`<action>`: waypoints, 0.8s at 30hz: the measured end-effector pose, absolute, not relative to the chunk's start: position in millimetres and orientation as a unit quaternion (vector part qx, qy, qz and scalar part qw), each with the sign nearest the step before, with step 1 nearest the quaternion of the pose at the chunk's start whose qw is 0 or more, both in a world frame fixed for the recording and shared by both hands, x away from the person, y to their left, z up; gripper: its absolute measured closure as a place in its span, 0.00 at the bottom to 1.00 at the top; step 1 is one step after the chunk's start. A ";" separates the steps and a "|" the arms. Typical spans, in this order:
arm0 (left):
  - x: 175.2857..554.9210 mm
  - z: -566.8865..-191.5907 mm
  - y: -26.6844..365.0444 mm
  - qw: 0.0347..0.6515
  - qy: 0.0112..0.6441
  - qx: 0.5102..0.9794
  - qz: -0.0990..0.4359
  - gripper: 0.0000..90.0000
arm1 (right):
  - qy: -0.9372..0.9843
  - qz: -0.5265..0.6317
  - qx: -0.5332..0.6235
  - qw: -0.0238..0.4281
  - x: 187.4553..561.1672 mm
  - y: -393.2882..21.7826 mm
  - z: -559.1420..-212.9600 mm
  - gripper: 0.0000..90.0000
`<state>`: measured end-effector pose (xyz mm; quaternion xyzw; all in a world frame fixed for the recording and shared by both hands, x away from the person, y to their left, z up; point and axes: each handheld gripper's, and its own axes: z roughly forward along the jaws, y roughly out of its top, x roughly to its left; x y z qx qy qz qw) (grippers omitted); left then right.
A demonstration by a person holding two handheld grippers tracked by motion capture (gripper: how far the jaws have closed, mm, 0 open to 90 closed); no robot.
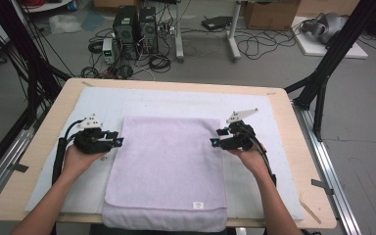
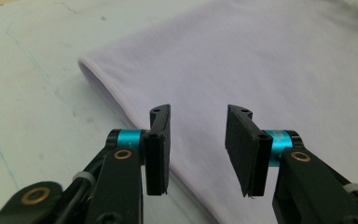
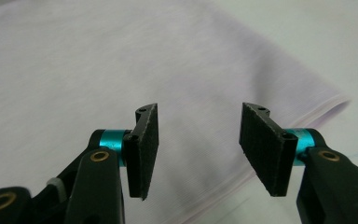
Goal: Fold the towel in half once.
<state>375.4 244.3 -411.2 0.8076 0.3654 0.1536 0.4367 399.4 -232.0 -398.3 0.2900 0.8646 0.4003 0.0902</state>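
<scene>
Your towel [image 1: 166, 169] lies flat and folded in the mid of the table [image 1: 293, 147], on a white mat [image 1: 176, 100], w/ its near edge hanging just over the table's front rim and a small white tag [image 1: 198, 205] by the near right corner. Your left gripper [image 1: 120, 141] sits at the towel's left edge, jaws apart w/ nothing between them; in the left gripper view the pads [image 2: 158, 149] hover over the rounded fold of the towel [image 2: 242, 70], no cloth pinched. Your right gripper [image 3: 196, 149] is at the towel's right edge, jaws also apart and empty; in the right gripper view the pads [image 3: 144, 149] stand over the layered edge of the towel [image 3: 121, 60]. In the high view that right gripper [image 1: 214, 142] points inward toward the left one across the cloth. Nothing on the table blocks either hand; mat is bare around the towel. Beyond the far edge: floor w/ two PC towers [image 1: 134, 27], tangled cables [image 1: 159, 62], a cardboard box [image 1: 271, 14] and black frame legs [image 1: 323, 73] on both sides, all well apart from the cloth.
</scene>
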 end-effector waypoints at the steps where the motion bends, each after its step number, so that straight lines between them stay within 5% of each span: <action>1: 383.4 -410.2 243.6 0.436 0.369 0.806 0.155 0.67 | 0.869 0.389 0.291 0.098 407.3 -231.0 -395.9 0.49; 7: 423.0 -418.0 247.4 0.434 0.420 0.780 0.162 0.67 | 0.861 0.381 0.312 0.126 443.7 -235.8 -397.7 0.45; 13: 438.5 -444.2 237.4 0.383 0.463 0.778 0.184 0.52 | 0.852 0.382 0.346 0.092 460.2 -242.6 -422.8 0.40; 16: 439.1 -447.9 231.9 0.392 0.460 0.775 0.185 0.54 | 0.854 0.365 0.360 0.089 463.6 -240.4 -432.7 0.40; 21: 437.6 -447.7 226.4 0.397 0.443 0.783 0.180 0.86 | 0.856 0.359 0.357 0.104 460.9 -235.7 -440.8 0.60; 24: 435.5 -445.8 223.4 0.391 0.433 0.788 0.198 0.92 | 0.856 0.375 0.346 0.083 457.8 -234.7 -441.9 0.89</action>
